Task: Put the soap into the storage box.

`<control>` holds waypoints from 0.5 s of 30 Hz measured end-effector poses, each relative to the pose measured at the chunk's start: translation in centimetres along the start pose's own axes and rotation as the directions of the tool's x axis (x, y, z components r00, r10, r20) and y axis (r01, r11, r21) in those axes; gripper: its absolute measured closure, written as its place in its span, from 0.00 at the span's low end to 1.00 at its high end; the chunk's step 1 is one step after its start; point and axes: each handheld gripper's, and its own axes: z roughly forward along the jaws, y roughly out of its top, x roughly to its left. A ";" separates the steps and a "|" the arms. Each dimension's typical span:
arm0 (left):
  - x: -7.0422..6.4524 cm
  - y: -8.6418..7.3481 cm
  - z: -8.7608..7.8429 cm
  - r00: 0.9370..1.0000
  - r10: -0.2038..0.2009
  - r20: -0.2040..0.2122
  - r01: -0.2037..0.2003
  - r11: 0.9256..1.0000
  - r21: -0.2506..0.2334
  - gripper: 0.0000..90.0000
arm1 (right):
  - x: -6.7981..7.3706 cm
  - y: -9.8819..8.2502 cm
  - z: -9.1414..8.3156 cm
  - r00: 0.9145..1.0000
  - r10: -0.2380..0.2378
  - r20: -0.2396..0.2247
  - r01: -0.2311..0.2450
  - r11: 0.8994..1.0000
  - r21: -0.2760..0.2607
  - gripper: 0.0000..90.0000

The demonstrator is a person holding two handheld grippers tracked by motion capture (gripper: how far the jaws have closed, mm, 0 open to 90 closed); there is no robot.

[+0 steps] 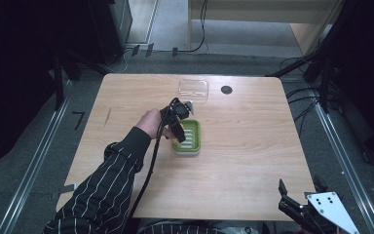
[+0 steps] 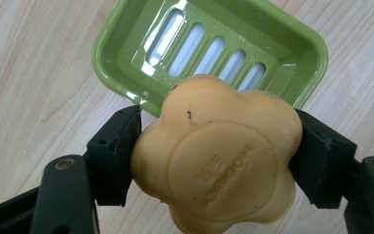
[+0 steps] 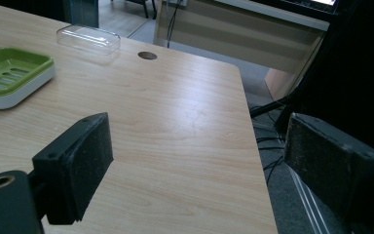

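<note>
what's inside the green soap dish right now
Nothing lies in the green soap dish: its slotted floor shows bare. The orange soap, clamped in the left gripper, hangs above its near edge and covers that edge.

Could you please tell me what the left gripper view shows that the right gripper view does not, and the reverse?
The left gripper view alone shows the orange flower-shaped soap, clamped between the left gripper's black fingers just above the dish. The right gripper view alone shows the clear plastic lid, the round hole in the tabletop, the table's far edge with floor beyond, and the right gripper's fingers standing wide apart with nothing between them. Both show the green soap dish, its slotted bottom bare, and the wooden table.
</note>
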 end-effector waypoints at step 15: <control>-0.3 1.1 0.6 1.000 0.017 0.008 -0.017 1.000 0.007 0.31 | 0.0 0.0 0.0 1.000 -0.002 -0.001 0.002 1.000 0.001 0.12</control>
